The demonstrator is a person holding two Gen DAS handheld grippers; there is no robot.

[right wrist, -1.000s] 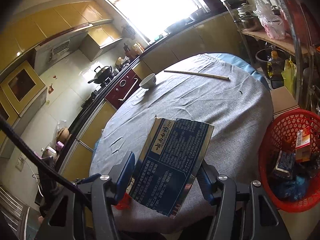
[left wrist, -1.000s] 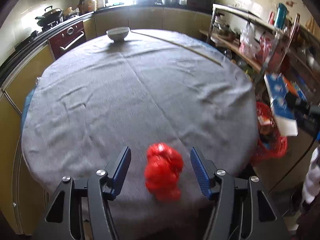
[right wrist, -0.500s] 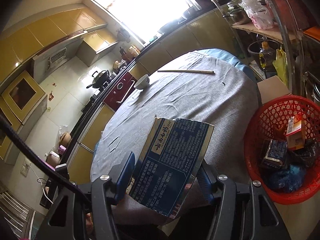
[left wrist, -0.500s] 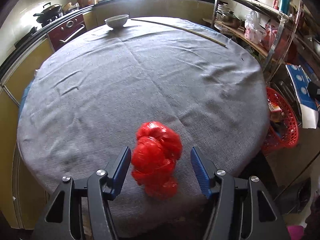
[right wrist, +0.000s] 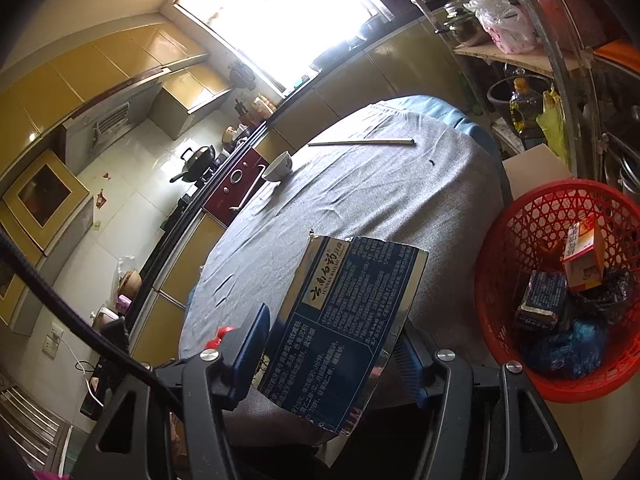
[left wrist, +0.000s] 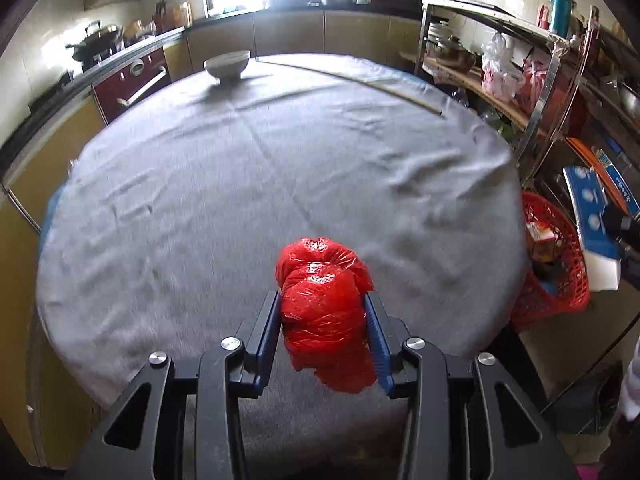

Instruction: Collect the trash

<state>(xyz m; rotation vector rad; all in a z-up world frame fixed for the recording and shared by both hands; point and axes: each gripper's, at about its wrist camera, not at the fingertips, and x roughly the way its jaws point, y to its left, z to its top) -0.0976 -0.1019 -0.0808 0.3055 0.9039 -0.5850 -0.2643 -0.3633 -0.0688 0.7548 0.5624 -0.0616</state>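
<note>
Trash item 1: crumpled red plastic bag [left wrist: 326, 308], near edge of the round table with grey cloth [left wrist: 248, 184], sitting between the blue pads of the left gripper [left wrist: 323, 336].
Left gripper state: jaws have just been closing; both pads now press the bag's sides, so it is pinched.
Bag handling (judged): light, soft, slick film; it squashes and may slide out. Best held across the thick middle of the bundle, as now.
Trash item 2: flat dark-blue printed carton [right wrist: 344, 320], pinched edgewise in the right gripper [right wrist: 332, 354], held above the table's near right edge.
Carton handling (judged): light, stiff but bendable; torn top rim; hold low on the flat faces.
Destination: red mesh plastic basket [right wrist: 532, 216], right of the table on the floor, already holding boxes and dark bags.
Far side of table: white ceramic bowl [left wrist: 227, 65] far left; long pale wooden stick [left wrist: 348, 80] far right, well apart from the bag.
</note>
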